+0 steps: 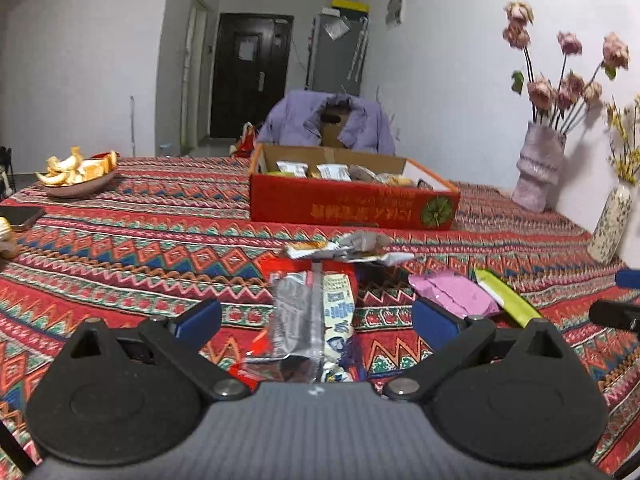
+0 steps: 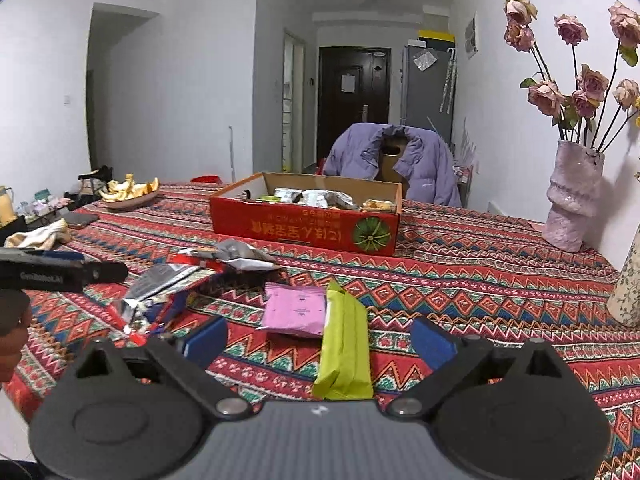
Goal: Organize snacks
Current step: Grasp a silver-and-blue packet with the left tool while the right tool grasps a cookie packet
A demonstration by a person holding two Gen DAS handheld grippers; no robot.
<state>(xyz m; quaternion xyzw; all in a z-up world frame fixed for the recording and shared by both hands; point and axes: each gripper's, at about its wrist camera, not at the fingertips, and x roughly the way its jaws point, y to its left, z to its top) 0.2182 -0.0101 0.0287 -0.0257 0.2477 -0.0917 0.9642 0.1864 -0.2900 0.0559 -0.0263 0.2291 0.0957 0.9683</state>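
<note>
A red cardboard box (image 1: 352, 204) (image 2: 304, 226) holding several snack packets stands mid-table. My left gripper (image 1: 316, 316) is open over a silver and white snack packet (image 1: 312, 320) that lies on a red packet. More crumpled silver wrappers (image 1: 348, 248) lie beyond it. My right gripper (image 2: 320, 340) is open, with a green packet (image 2: 346, 344) lying between its fingers on the cloth. A pink packet (image 2: 294, 310) (image 1: 452, 294) lies beside the green one. The left gripper shows at the left edge of the right wrist view (image 2: 60, 274).
A patterned red tablecloth (image 1: 140, 248) covers the table. A bowl of orange peels (image 1: 76, 176) and a phone (image 1: 20, 216) lie at the left. A lilac vase of dried roses (image 2: 572, 200) and a floral vase (image 1: 610, 220) stand by the right wall. A chair with a purple jacket (image 2: 400, 164) stands behind.
</note>
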